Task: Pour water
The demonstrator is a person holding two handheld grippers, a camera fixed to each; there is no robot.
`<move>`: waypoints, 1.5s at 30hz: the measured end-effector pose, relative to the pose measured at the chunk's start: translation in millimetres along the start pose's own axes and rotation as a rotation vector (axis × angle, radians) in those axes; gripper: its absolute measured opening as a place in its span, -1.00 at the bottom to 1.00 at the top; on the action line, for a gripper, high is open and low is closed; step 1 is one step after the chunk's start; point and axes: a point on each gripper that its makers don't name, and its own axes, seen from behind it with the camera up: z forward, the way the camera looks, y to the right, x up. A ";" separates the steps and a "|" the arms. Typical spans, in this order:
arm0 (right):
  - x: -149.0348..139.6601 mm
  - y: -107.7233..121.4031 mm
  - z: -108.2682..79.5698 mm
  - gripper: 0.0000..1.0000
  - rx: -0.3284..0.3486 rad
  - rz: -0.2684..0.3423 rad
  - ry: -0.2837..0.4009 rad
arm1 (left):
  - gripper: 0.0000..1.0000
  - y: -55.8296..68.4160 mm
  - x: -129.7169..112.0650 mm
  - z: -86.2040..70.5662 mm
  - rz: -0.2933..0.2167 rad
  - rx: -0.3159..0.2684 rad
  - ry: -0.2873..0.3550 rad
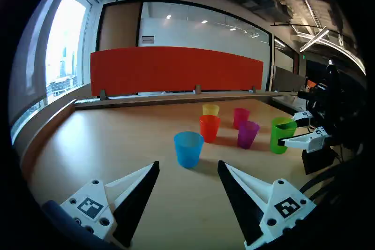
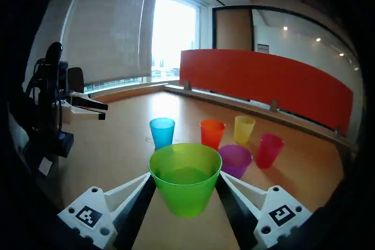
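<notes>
Clamping the green cup [image 2: 185, 193] between both fingers of the right hand-held gripper [image 2: 185, 177], pressing on its two sides a little below the rim, probably for carrying it upright without spilling what looks like water low inside; not being able to tell whether lifting it off the tabletop [image 1: 117, 147] or resting it there. Spreading the left hand-held gripper [image 1: 188, 163] wide and gripping nothing, aiming the gap at the blue cup [image 1: 188, 147] just ahead of the fingertips, seemingly lining up for a grasp or for steadying a receiving cup. Leaving the orange cup [image 1: 209, 127], the yellow cup [image 1: 210, 109], the purple cup [image 1: 247, 133] and the pink cup [image 1: 241, 116] upright and open-mouthed farther ahead of the left fingers, likely as further pour targets. Judging the pour as not yet begun, going by the level rim of the green cup
</notes>
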 end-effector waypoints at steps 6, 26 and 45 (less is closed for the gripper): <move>-6.8 0.5 8.2 0.73 0.040 -0.008 -0.032 | 0.84 -2.4 -1.3 2.1 0.003 0.006 -0.006; -46.0 6.7 19.3 0.73 0.119 -0.035 -0.173 | 0.84 -1.1 -2.7 10.2 0.004 0.019 -0.018; -61.4 13.1 23.3 0.73 0.139 -0.059 -0.231 | 0.84 -0.1 -1.2 14.2 0.007 0.022 -0.021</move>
